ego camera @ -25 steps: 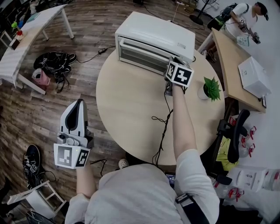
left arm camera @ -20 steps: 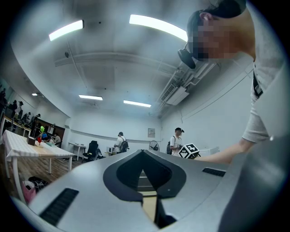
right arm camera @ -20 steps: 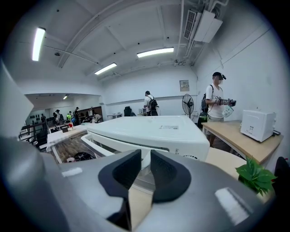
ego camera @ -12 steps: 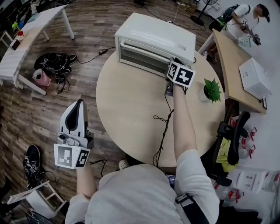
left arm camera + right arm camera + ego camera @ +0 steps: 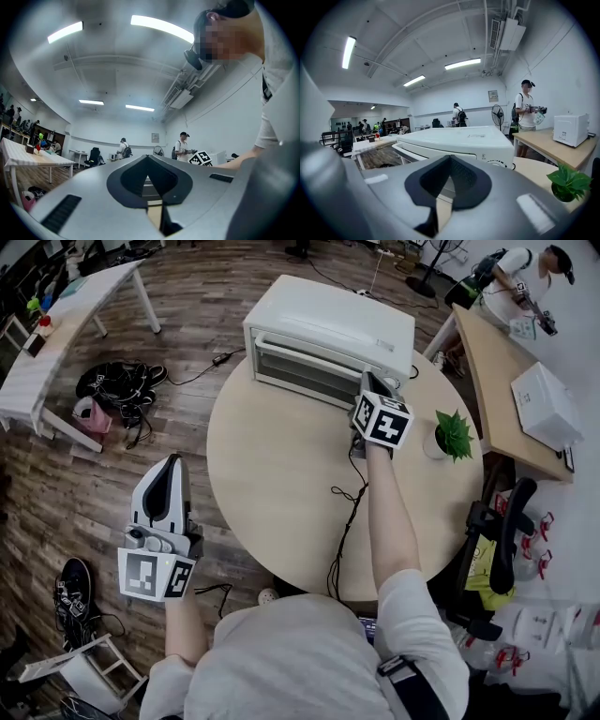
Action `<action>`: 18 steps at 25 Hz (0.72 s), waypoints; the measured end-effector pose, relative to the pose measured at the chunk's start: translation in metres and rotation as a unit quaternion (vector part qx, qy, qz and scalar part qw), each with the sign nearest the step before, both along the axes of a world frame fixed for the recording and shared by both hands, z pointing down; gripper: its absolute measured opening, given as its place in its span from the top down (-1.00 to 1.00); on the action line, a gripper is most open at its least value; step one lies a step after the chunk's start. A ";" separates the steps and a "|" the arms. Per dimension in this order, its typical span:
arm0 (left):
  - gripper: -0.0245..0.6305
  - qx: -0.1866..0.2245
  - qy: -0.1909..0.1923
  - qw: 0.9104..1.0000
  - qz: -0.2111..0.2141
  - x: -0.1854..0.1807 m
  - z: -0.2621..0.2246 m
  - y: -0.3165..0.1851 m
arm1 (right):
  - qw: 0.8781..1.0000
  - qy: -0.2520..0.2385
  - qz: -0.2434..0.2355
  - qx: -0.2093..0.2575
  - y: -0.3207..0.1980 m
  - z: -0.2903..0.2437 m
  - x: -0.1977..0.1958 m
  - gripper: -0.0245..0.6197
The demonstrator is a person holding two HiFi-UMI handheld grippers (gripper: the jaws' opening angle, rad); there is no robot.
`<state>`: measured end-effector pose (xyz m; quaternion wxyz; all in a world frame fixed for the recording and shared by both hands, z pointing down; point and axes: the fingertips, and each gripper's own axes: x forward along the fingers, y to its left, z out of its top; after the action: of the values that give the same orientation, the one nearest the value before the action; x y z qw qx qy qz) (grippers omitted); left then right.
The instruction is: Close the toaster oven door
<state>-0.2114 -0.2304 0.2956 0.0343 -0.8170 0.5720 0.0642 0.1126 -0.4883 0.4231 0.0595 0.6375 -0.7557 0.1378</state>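
Head view: boxy white toaster oven point(image 5: 328, 338) sits at the round pale-wood desk's point(image 5: 272, 493) far edge, glass door upright against its front. Right gripper point(image 5: 368, 382), jaws together and empty, is by its front right corner; left gripper point(image 5: 171, 465), likewise pinched empty, hangs over plank floor point(image 5: 84, 484)

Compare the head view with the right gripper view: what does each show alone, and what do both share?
Only the head view shows the left gripper, held beside the round table, and the black cable across that table. Only the right gripper view shows the ceiling lights. Both show the white toaster oven, the potted plant and the right gripper, its jaws together and empty.
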 end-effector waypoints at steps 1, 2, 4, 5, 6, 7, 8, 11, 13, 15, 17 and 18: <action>0.91 0.001 0.000 1.000 0.002 0.002 -0.001 0.000 | 1.000 0.000 -0.005 0.005 0.003 -0.001 -0.001 0.89; 0.91 0.003 0.000 1.000 0.005 0.004 -0.002 -0.001 | 1.000 0.000 -0.009 0.009 0.007 -0.003 -0.003 0.89; 0.91 0.005 -0.001 1.000 0.012 0.008 -0.004 -0.002 | 1.000 0.003 -0.016 0.017 0.016 -0.007 -0.005 0.89; 0.91 0.006 -0.001 1.000 0.015 0.010 -0.005 -0.003 | 1.000 0.004 -0.019 0.022 0.020 -0.009 -0.006 0.89; 0.91 0.007 0.000 1.000 0.019 0.013 -0.006 -0.003 | 0.999 0.004 -0.023 0.027 0.025 -0.012 -0.007 0.89; 0.91 0.008 0.000 1.000 0.022 0.015 -0.007 -0.003 | 0.999 0.005 -0.025 0.032 0.030 -0.014 -0.008 0.89; 0.91 0.010 0.000 1.000 0.025 0.017 -0.008 -0.003 | 0.999 0.006 -0.027 0.038 0.036 -0.016 -0.009 0.89; 0.91 0.014 0.001 0.999 0.033 0.021 -0.010 -0.003 | 0.998 0.012 -0.032 0.053 0.053 -0.024 -0.012 0.89; 0.91 0.015 0.001 0.999 0.038 0.024 -0.011 -0.004 | 0.997 0.012 -0.034 0.064 0.064 -0.030 -0.013 0.89; 0.91 0.017 0.001 0.999 0.043 0.028 -0.012 -0.003 | 0.996 0.007 -0.038 0.074 0.076 -0.036 -0.015 0.89; 0.91 0.019 0.001 0.999 0.047 0.030 -0.013 -0.003 | 0.996 0.005 -0.041 0.083 0.088 -0.040 -0.017 0.89; 0.91 0.019 0.002 0.999 0.048 0.031 -0.013 -0.002 | 0.995 0.005 -0.042 0.088 0.094 -0.043 -0.018 0.89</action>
<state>-0.1802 -0.2328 0.2822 0.0454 -0.8429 0.5305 0.0781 0.0950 -0.3945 0.3800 0.0127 0.6086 -0.7907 0.0652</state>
